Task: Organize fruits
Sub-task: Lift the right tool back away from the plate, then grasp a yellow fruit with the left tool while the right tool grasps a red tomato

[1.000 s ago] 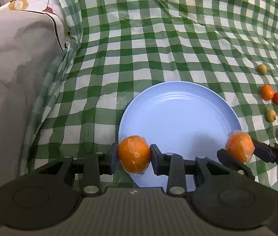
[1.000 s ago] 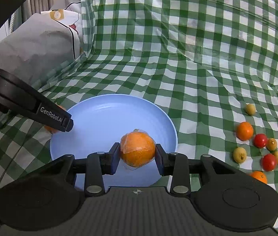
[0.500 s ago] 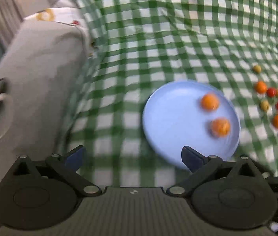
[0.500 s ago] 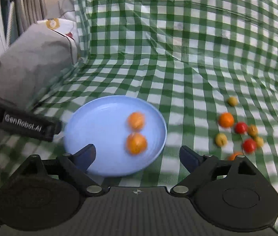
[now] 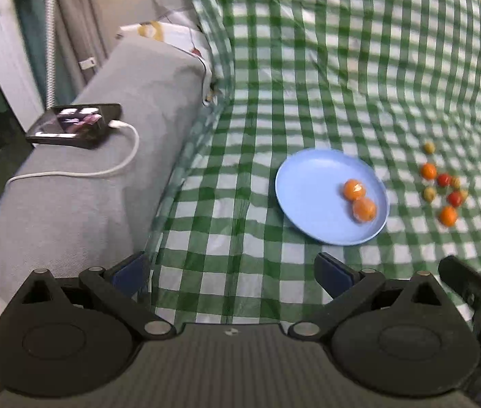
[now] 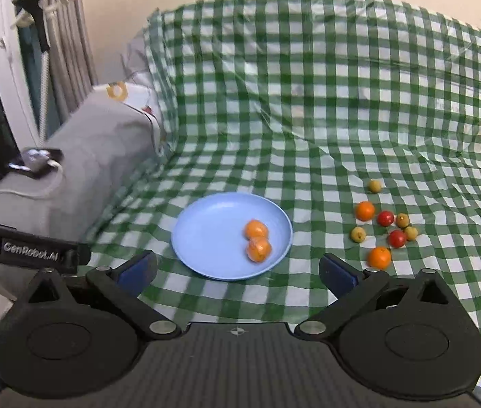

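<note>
Left wrist view: the left gripper [image 5: 232, 270] is spread wide, holding nothing. At 1 o'clock the plate [image 5: 305, 190] carries two oranges [image 5: 359, 200] — touching. Loose fruits [image 5: 443, 185] lie at 2 o'clock.

Right wrist view: the right gripper [image 6: 238, 270] gapes empty; the plate [image 6: 206, 234] sits at 12 o'clock — oranges [image 6: 257, 241] on it, fruits [image 6: 385, 227] at 2.

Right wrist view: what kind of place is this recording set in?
Probably a home living room: a sofa draped in a green checked cloth, a phone charging on its grey armrest, and curtains behind it.
</note>
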Demonstrator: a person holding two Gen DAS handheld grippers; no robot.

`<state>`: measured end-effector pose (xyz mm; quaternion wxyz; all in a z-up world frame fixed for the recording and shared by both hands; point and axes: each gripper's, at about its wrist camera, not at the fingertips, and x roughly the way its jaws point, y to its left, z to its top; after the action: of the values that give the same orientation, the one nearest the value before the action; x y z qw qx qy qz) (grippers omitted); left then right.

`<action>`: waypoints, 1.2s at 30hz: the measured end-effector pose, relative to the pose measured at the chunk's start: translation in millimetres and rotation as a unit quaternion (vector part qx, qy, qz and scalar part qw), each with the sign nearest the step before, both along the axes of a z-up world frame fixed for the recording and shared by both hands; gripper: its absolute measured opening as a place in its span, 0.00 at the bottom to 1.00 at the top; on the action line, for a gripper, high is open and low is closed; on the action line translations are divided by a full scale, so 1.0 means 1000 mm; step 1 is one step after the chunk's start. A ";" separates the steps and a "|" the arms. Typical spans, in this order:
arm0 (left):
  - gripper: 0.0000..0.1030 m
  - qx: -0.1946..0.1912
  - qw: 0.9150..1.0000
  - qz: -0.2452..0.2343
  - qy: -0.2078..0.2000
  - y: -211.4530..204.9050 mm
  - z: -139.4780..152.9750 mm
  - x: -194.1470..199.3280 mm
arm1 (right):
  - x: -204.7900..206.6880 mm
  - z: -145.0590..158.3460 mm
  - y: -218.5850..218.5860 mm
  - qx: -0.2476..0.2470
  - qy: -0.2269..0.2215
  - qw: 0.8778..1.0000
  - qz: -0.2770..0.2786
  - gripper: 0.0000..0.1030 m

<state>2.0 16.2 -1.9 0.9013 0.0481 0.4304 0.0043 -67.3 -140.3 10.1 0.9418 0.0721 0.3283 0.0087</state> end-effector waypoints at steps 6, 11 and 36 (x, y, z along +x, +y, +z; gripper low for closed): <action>1.00 0.002 0.999 0.007 -0.036 0.007 0.033 -0.029 | -0.019 0.024 0.004 0.005 -0.034 0.999 -0.020 0.99; 1.00 0.000 0.999 0.004 -0.039 0.001 0.037 -0.049 | -0.040 0.027 0.000 0.020 -0.045 0.998 -0.028 0.99; 1.00 0.024 1.000 -0.012 0.008 -0.028 0.006 -0.010 | -0.024 -0.013 -0.019 0.018 -0.025 0.999 -0.036 0.99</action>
<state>-7.7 -11.3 3.9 0.8963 0.0748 0.4371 0.0037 -91.7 -159.2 -3.1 0.9480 0.1003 0.3015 -0.0174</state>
